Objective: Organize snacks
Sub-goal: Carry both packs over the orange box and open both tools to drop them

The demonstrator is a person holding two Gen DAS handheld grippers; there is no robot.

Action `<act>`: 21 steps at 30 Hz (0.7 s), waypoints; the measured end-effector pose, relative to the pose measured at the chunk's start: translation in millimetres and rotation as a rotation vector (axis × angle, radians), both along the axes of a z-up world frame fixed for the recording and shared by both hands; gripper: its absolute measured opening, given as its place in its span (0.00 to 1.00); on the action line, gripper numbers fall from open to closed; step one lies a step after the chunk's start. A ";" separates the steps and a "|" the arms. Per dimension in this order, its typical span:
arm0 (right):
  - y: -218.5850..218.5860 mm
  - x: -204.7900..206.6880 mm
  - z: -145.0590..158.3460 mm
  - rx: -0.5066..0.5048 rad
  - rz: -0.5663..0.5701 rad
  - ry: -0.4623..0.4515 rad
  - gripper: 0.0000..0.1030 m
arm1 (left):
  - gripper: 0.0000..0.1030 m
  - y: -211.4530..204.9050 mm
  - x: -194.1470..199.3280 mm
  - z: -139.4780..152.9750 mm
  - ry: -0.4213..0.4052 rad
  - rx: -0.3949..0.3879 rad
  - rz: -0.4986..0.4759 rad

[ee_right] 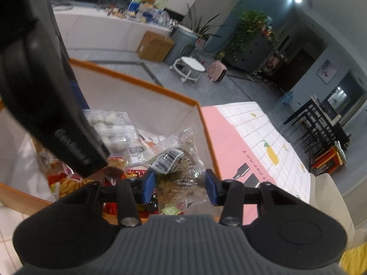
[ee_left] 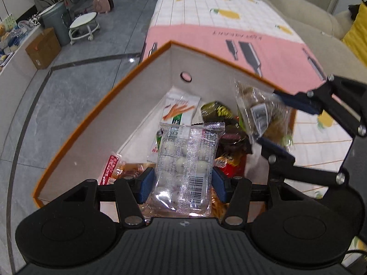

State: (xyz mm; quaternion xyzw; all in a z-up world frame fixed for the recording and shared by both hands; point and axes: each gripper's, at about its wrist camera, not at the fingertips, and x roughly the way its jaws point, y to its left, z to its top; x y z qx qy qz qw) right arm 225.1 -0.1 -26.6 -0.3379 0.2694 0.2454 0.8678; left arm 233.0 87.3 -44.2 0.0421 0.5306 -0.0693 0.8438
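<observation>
Two snack packs are held over an open box with white inner walls and an orange rim [ee_left: 107, 96], which stands on a pink-and-white checked cloth with yellow fruit prints [ee_left: 206, 16]. Left gripper [ee_left: 181, 184]: blue ribbed pads about half open, pressed on both sides of a clear plastic blister pack of round white sweets [ee_left: 183, 160]; crimped top edge, printed back panel, barcode near its lower end, text too small to read. Right gripper [ee_right: 181, 186]: blue pads at a middling gap, closed on a crinkled clear bag of brown ridged biscuits [ee_right: 179, 167] bearing a white barcode sticker. Box contents: a white packet printed with orange sticks [ee_left: 179, 110], a dark green wrapper with yellow lettering [ee_left: 218, 111], and red and yellow glossy wrappers [ee_left: 229, 165], piled loosely. Box wall: one round hole [ee_left: 185, 76]. Pink cloth band: one line of lettering, illegible.
</observation>
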 end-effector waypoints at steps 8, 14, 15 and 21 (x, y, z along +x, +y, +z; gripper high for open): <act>9.4 29.3 -16.5 -0.030 -0.014 0.079 0.43 | 0.60 -0.5 7.3 -18.4 0.032 0.041 -0.016; 12.4 37.4 -25.1 -0.008 -0.045 0.151 0.43 | 0.61 -2.8 7.4 -23.1 0.036 0.053 -0.032; 12.5 38.5 -26.2 -0.003 -0.051 0.157 0.44 | 0.61 -2.5 7.5 -23.5 0.038 0.052 -0.032; 13.2 33.5 -26.2 -0.017 -0.055 0.144 0.48 | 0.63 0.4 5.8 -22.3 0.035 0.039 -0.014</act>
